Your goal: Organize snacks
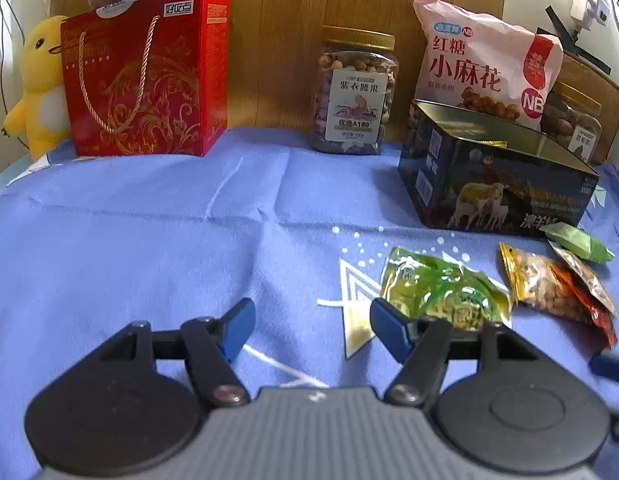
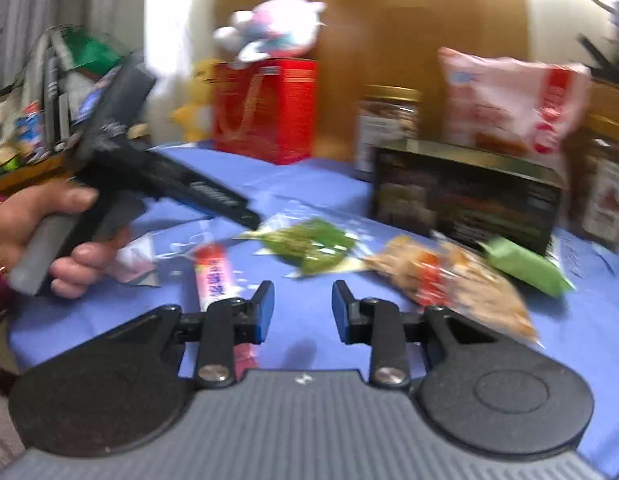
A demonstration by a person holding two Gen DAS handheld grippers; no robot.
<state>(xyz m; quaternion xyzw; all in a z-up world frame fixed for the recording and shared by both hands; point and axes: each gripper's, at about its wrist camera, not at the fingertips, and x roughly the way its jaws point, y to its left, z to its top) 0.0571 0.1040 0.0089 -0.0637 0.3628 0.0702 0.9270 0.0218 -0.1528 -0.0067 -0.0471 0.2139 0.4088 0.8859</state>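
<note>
Blue pads first: left hand-held gripper point(image 1: 311, 328) sits at bottom centre of the left wrist view, jaws spread wide, nothing between them. Right hand-held gripper point(image 2: 303, 308) at bottom centre of the right wrist view is parted less far, also holding nothing; that view is motion-blurred.

Just beyond both, on the blue cloth-covered tabletop point(image 1: 149, 220), lie the loose snacks. Crinkly green-and-yellow foil pouch point(image 1: 445, 290) is touching or just past the left gripper's right-hand pad, so it lies up & to the right of the jaw gap, not inside it. Long axis runs roughly left-right across the frame. Further right: clear nut packet w/ yellow and red ends point(image 1: 549, 284), then a small plain green wrapped packet point(image 1: 577, 242) near the tin's corner. In the right wrist view a pink-and-white stick packet point(image 2: 215, 280) lies partly under the left finger, long axis pointing away up the frame.

Mid frame, right: open dark rectangular tin with sheep artwork point(image 1: 497, 184), probably where the small packets go. Left gripper looks nearer the green pouch; it'd need to shift right before closing.

Back row along the wooden panel: red gift box with gold rope handle point(image 1: 149, 76), gold-lidded clear jar of nuts point(image 1: 355, 92), pink snack bag point(image 1: 485, 56).
</note>
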